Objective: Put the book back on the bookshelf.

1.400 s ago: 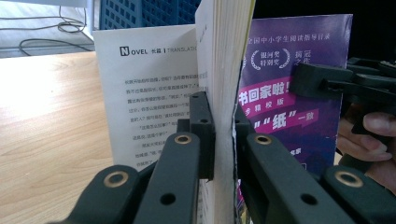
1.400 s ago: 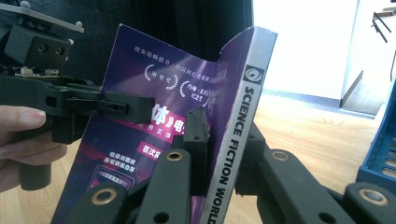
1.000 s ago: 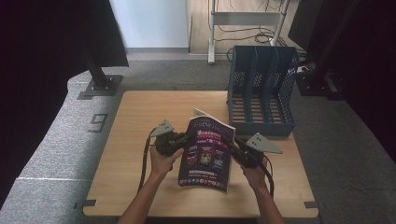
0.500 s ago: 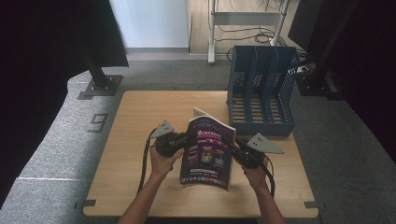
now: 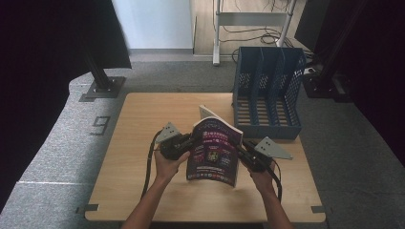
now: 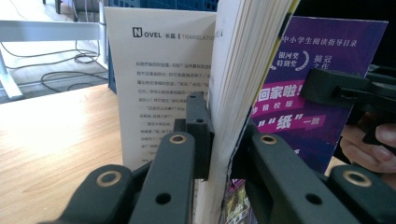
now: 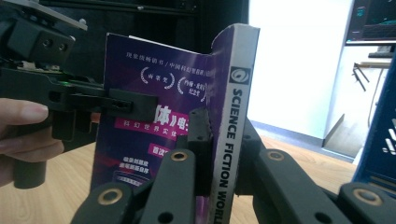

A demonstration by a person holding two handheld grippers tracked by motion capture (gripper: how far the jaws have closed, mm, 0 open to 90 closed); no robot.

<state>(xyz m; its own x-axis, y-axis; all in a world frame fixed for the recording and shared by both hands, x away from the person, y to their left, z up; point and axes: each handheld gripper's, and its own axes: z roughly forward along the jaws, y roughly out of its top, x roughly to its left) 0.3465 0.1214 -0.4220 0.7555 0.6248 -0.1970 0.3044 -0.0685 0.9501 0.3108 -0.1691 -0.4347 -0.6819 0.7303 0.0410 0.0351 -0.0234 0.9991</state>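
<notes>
We hold a purple book (image 5: 213, 151) upright above the desk (image 5: 143, 124), just in front of the blue file rack (image 5: 267, 93) and a little to its left. The book stands between our two grippers, well clear of the rack and not touching it.

Our left gripper (image 5: 187, 142) clamps the book's open edge. In the left gripper view its jaws pinch the block of pages (image 6: 233, 84), one pad on the inner side and the other against the purple cover. The jaws have just been easing slightly apart, yet the pads press on the pages. A loose front page (image 6: 159, 74) with printed text fans away from the block on the side away from the rack.

Our right gripper (image 5: 242, 151) holds the spine side, nearer the rack. In the right gripper view its jaws are closed tight on the spine (image 7: 233, 116), which reads SCIENCE FICTION WORLD. Beyond the cover in that view we see the left gripper and its hand (image 7: 23, 130).

The rack stands on the desk's far right corner, its slots open towards us.
</notes>
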